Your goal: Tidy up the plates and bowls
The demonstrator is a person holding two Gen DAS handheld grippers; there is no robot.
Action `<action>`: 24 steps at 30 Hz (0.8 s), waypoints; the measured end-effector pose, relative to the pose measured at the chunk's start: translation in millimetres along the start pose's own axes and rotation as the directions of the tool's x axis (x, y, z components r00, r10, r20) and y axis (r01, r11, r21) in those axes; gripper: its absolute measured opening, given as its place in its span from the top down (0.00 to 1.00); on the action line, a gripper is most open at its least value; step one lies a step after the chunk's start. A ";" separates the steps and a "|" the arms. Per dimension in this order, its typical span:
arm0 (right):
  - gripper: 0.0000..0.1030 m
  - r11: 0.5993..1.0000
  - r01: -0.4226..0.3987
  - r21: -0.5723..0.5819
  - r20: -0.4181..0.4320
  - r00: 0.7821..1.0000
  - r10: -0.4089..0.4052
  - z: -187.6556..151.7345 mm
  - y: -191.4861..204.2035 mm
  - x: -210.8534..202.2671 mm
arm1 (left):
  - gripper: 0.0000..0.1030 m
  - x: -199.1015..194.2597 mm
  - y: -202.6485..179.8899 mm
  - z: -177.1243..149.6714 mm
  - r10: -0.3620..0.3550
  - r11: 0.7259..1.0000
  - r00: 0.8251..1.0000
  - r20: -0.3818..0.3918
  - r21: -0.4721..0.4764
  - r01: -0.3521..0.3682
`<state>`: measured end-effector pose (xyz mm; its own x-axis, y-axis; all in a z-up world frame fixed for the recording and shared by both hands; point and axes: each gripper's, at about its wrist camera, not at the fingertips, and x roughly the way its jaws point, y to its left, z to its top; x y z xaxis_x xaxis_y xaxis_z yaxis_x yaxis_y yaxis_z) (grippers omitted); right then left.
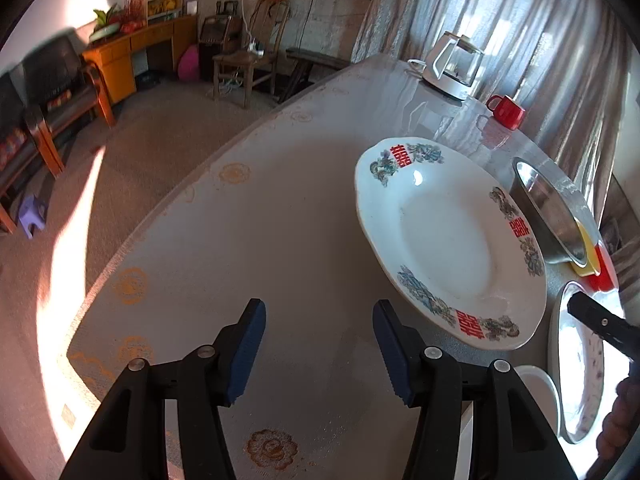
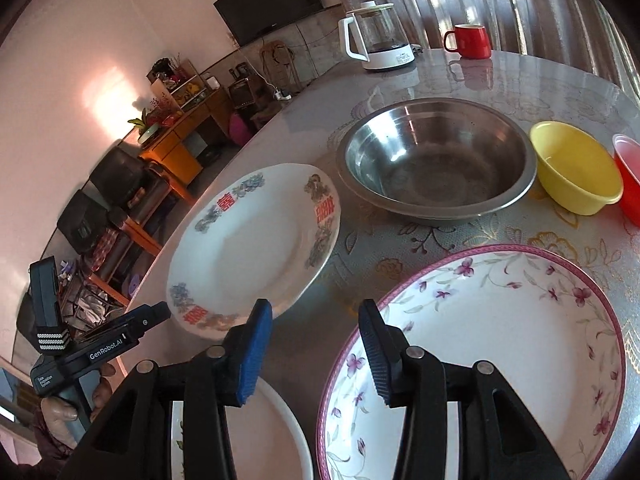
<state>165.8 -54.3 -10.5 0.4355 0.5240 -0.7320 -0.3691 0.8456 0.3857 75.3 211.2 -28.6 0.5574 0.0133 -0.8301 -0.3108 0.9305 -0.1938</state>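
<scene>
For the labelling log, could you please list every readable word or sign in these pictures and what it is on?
"GenRobot.AI": left gripper, on its body.
"Data Acquisition System": same body, tiny, barely legible.
"囍", red, three times: rim of the white plate.
Kettle base print: too small to read.

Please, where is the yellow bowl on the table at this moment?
In the right wrist view the yellow bowl stands at the far right of the table, between the big steel bowl on its left and a red bowl on its right.

Glossy steel bowl [image 2: 436, 160], glazed plate [image 2: 256, 248]
</scene>
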 end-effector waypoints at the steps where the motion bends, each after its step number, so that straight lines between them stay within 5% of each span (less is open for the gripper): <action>1: 0.56 1.000 -0.003 0.005 -0.007 1.000 0.003 3.6 -0.2 4.1 | 0.45 0.7 -0.3 2.0 -0.019 1.000 1.000 -0.006 -0.005 0.019; 13: 0.56 1.000 0.019 0.009 -0.054 0.998 -0.019 34.5 -1.5 50.7 | 0.50 -0.5 10.1 28.5 -0.017 0.999 0.998 0.066 -0.029 0.019; 19: 0.56 1.000 0.031 0.005 -0.078 0.997 -0.030 41.0 -3.3 65.3 | 0.41 -3.9 18.7 38.8 -0.088 0.990 0.990 0.106 -0.097 0.098; 21: 0.56 0.999 0.033 -0.008 -0.076 0.997 -0.033 42.4 -2.3 67.2 | 0.34 -0.2 15.3 42.5 -0.109 0.990 0.988 0.105 -0.082 0.118; 24: 0.56 1.000 0.018 -0.019 -0.091 0.996 -0.020 44.9 0.6 72.9 | 0.36 13.7 5.0 49.2 -0.093 0.995 0.991 0.093 -0.017 0.095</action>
<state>234.2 -11.0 -38.4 0.3665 0.4958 -0.7873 -0.3766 0.8528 0.3617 119.2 234.0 -15.3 0.6531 -0.0391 -0.7563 -0.2699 0.9211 -0.2807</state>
